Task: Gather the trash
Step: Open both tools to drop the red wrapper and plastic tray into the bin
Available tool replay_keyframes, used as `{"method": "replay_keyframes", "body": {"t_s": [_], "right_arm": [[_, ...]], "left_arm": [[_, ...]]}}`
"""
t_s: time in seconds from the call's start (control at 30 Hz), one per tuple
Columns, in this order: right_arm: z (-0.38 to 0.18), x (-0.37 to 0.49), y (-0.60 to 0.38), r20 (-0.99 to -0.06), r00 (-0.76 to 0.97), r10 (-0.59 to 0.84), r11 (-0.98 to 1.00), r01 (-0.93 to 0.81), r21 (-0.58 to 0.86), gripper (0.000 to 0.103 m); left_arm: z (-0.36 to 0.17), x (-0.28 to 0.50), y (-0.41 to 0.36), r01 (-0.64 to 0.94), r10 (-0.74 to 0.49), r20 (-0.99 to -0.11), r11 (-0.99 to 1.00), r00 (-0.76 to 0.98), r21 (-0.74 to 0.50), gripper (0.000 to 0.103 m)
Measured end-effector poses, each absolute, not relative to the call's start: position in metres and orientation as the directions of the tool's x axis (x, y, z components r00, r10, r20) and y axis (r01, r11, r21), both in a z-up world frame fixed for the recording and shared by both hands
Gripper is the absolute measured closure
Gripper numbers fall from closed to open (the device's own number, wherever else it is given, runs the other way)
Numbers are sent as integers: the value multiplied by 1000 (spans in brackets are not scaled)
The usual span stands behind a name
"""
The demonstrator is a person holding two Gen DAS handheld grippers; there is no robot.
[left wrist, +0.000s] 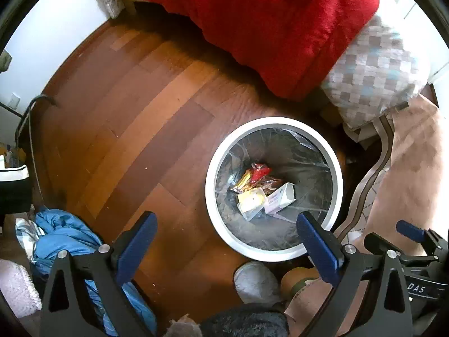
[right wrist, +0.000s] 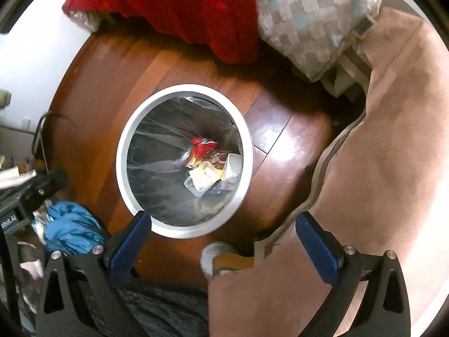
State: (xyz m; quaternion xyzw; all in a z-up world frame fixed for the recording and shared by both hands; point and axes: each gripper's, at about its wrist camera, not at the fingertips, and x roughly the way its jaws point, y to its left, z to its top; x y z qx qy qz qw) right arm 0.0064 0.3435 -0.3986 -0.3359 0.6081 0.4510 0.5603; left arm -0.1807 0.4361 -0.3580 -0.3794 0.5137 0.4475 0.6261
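Observation:
A round white-rimmed trash bin (left wrist: 208, 188) with a clear liner stands on the wooden floor; it also shows in the right wrist view (right wrist: 121, 165). Inside lie a red wrapper (left wrist: 259, 172), a yellow packet (left wrist: 250, 200) and a small white carton (left wrist: 281, 200); the right wrist view shows the same wrapper (right wrist: 202, 146) and packet (right wrist: 204, 176). My left gripper (left wrist: 226, 245) is open and empty, high above the floor at the bin's near edge. My right gripper (right wrist: 224, 245) is open and empty above the bin's near rim. The right gripper also shows in the left wrist view (left wrist: 412, 233).
A red blanket (left wrist: 252, 22) and a checked pillow (left wrist: 376, 73) hang off the bed at the back. A pink bedcover (right wrist: 387, 168) fills the right. Blue clothes (left wrist: 64, 233) lie on the floor at left. A slippered foot (right wrist: 217, 255) stands near the bin. A cable (left wrist: 31, 112) runs along the left wall.

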Motion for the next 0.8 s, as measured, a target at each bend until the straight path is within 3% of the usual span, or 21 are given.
{"method": "replay_keyframes", "body": {"t_s": [0.37, 0.8], "right_arm": [[-365, -8, 326, -987, -85, 138, 352, -927, 129, 0], [-262, -13, 272, -950, -44, 308, 368, -916, 161, 0]], "left_arm": [[-324, -175, 402, -935, 240, -967, 355, 88, 4, 1], [-236, -177, 341, -913, 377, -910, 409, 170, 0, 1]]}}
